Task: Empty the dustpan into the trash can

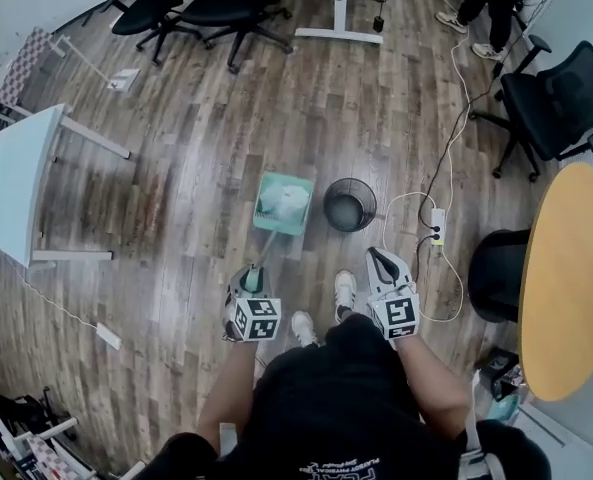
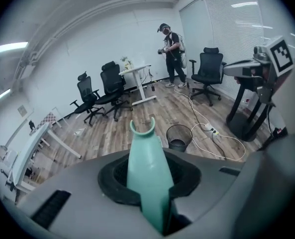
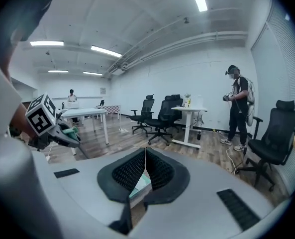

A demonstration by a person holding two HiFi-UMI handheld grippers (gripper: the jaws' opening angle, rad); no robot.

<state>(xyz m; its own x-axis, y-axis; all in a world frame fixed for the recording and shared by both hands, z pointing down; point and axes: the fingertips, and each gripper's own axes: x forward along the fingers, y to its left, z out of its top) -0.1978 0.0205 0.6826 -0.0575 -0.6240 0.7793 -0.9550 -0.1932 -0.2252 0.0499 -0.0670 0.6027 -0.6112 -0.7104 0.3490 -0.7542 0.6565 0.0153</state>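
The dustpan (image 1: 276, 224) is just left of the trash can (image 1: 350, 205); a power strip (image 1: 437, 226) lies right of the can.

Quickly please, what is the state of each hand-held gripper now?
Left hand-held gripper: closed on the dustpan handle.
Right hand-held gripper: closed, empty.

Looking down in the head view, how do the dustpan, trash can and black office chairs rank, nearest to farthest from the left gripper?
1. Dustpan, its handle in the left gripper.
2. Trash can, right of the dustpan.
3. Black office chairs, top of view.
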